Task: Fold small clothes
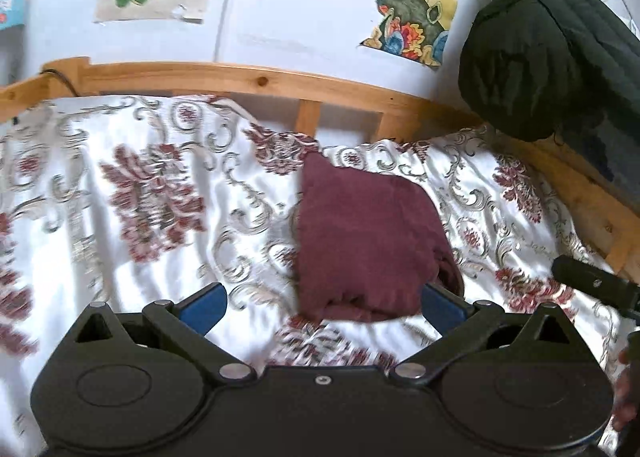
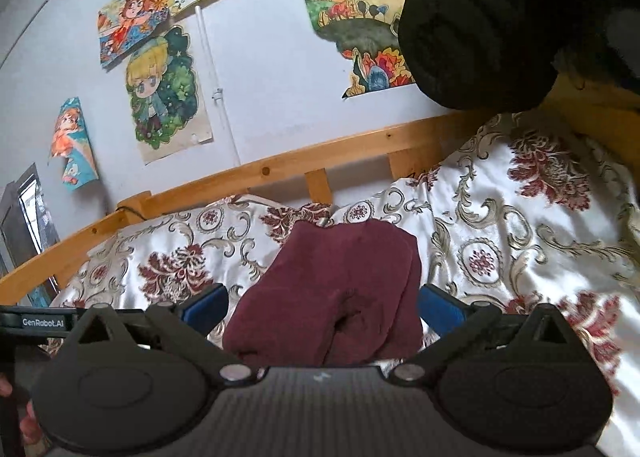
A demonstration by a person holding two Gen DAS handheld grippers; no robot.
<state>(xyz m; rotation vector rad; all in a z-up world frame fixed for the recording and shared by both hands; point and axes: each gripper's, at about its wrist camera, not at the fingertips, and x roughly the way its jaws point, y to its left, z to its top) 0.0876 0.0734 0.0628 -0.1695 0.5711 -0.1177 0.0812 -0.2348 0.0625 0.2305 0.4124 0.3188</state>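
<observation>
**A:** Which step is this, would you say?

**B:** The end of a fold, I'd judge. The maroon garment (image 1: 368, 241) lies as a compact folded bundle on the floral bedspread (image 1: 132, 185), and neither claw has hold of it. The left gripper (image 1: 324, 307) stands released, blue pads spread wide with nothing pressed between them; the right gripper (image 2: 324, 307) is just as wide and just as empty.

**A:** Where is the garment from each claw?

**B:** Ahead of both and below them. From the left claw it sits forward and toward its right finger, whose pad overlaps the bundle's near corner in the picture. From the right claw it lies dead ahead, near edge between the two fingers but under them, apart as far as I can tell.

**A:** And its lie?

**B:** The long axis runs away from the claws toward the wooden bed rail (image 1: 256, 79). The narrower, peaked end points at the rail; the thick rolled edge faces the claws, with a dimple showing in the right wrist view.

**A:** Next move?

**B:** Probably either one more fold across that long axis, which needs both claws to pinch the near edge, or setting the bundle aside.
</observation>
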